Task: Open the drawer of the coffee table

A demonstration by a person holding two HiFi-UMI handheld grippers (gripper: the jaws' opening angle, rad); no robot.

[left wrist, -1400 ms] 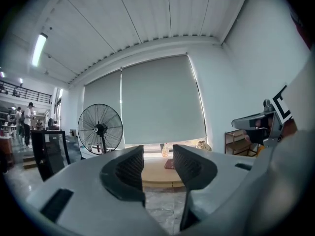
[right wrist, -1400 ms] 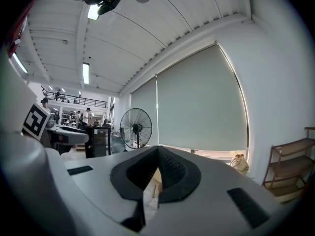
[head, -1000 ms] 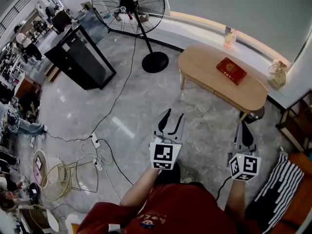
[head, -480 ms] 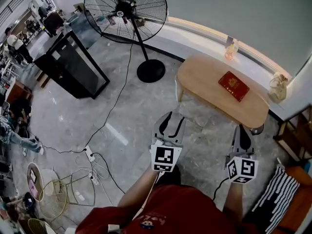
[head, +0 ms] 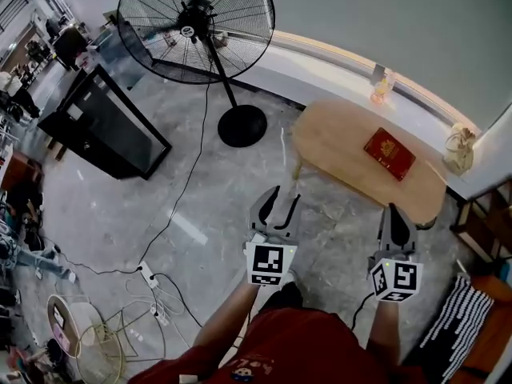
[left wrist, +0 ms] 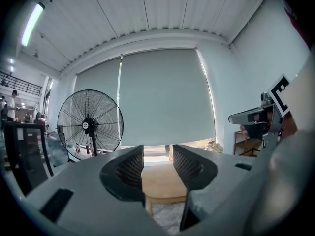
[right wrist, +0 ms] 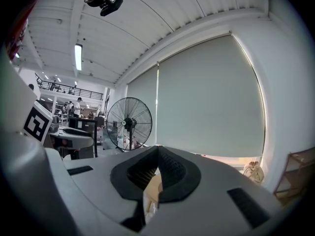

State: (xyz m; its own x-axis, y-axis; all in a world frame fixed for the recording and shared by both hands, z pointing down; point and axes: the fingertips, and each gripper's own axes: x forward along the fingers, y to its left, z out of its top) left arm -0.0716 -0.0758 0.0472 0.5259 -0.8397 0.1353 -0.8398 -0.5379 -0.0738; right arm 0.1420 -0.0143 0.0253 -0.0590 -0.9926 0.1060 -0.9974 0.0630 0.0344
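Noting approach step: left gripper (head: 277, 201) released, right gripper (head: 398, 214) clenched, both empty, short of coffee table (head: 340, 144); next we seek its drawer.

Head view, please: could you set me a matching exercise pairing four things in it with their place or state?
1 red book
2 fan
3 left hand-held gripper
4 right hand-held gripper

A jaws together
B lying on the coffee table
C jaws apart, nothing between
D standing left of the table

Pairs: 1-B, 2-D, 3-C, 4-A
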